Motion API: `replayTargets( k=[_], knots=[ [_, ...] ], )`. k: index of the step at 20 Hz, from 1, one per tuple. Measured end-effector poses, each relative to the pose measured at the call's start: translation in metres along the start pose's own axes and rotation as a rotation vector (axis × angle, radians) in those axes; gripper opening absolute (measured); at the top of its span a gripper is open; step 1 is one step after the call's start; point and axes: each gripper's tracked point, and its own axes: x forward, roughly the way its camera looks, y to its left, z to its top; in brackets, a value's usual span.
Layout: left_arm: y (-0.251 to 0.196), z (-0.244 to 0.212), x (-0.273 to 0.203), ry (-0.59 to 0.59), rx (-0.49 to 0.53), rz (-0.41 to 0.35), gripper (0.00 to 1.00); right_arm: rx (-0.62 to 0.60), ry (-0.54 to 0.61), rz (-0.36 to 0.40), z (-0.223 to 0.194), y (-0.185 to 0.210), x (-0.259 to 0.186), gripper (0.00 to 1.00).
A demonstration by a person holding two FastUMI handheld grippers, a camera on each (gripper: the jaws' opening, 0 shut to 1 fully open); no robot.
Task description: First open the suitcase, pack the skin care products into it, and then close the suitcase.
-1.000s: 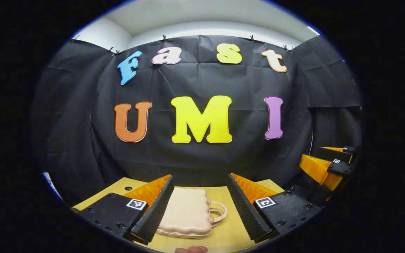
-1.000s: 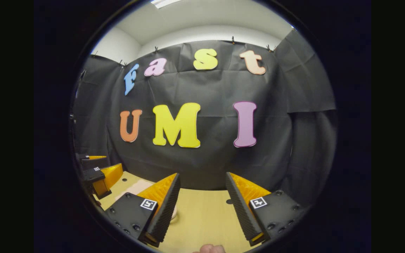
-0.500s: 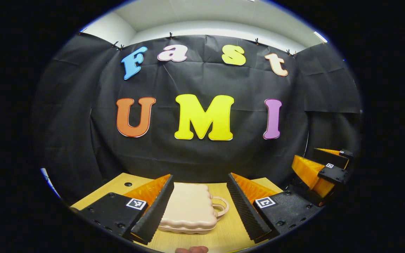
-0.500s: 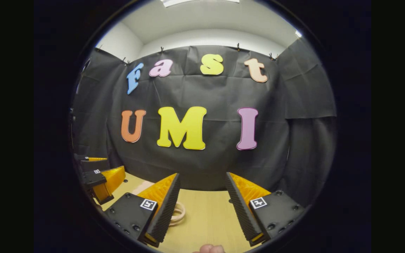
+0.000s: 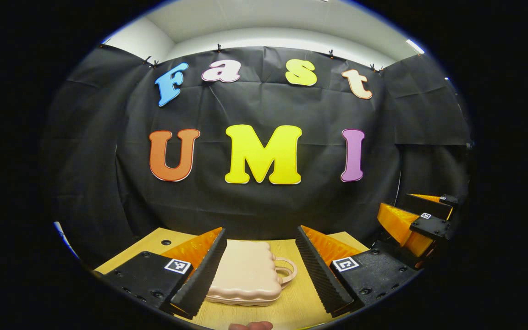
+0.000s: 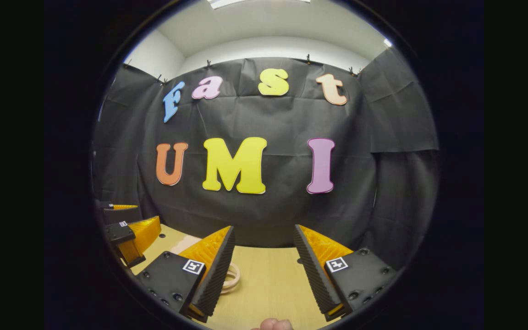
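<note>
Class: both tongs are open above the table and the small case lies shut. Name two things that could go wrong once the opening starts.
1. The suitcase lies flat and loose on the table; prying with one tool may just slide it.
2. Its handle juts toward the right tongs; a finger could snag it. The left tongs are open too.

Black cloth wall [image 5: 264,201] clipped up behind light wooden table [image 6: 268,279]; white wall [image 5: 273,36] above cloth, ceiling light [image 6: 227,2] overhead.

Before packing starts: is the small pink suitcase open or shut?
Shut: the small pink suitcase lies flat on the wooden table, its two halves together.
</note>
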Motion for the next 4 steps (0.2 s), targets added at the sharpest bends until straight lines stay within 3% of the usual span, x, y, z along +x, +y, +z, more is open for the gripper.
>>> replayTargets(
  k=[4],
  knots=[
    [-0.0022, 0.0014, 0.0000, -0.001, 0.005, -0.001, 0.96, -0.003, -0.002, 0.009, 0.0008, -0.0001, 0.0010, 0.76]
  ],
)
